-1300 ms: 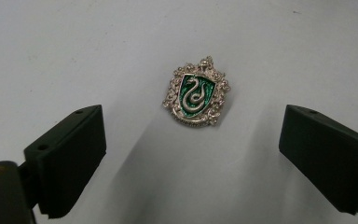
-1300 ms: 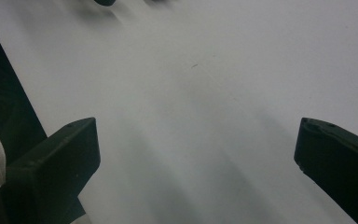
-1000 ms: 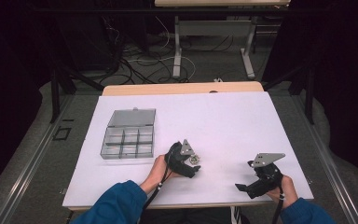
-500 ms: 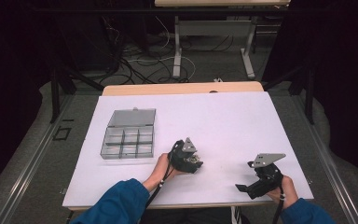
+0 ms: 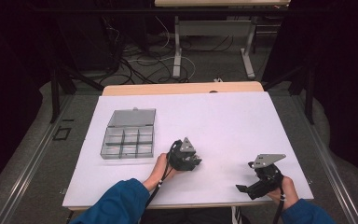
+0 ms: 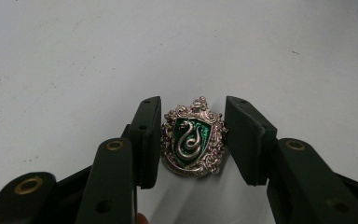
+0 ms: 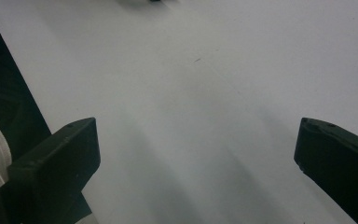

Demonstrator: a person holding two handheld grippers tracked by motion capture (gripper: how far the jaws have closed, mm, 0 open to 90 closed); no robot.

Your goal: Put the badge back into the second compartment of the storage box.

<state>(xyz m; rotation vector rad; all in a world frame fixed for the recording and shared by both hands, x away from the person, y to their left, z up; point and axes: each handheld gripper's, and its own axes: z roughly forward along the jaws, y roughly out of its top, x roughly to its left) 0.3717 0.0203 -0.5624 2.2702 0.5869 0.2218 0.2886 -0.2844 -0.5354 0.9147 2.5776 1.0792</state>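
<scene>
A person sits at a counter covered with a white sheet, a hand-held gripper in each hand, blue sleeves coming in from the near edge.

The left hand-held gripper rests near the middle of the counter, toward the near side, pointing down at the surface. Its jaws have just been closing, and they now stand on either side of a small metal crest badge. The badge is a shield of green enamel with a silver snake coiled in an S, framed by ornate silver scrollwork. It lies flat on the white sheet. Both pads sit against the scrollwork edges, so the badge is gripped between them.

The right hand-held gripper is held near the near right corner of the counter, well apart from the left one. Its jaws stand wide apart with bare white sheet between them.

A clear plastic compartment box sits on the left part of the counter, its lid raised, apart from both grippers. Whether its compartments hold anything cannot be told.
</scene>
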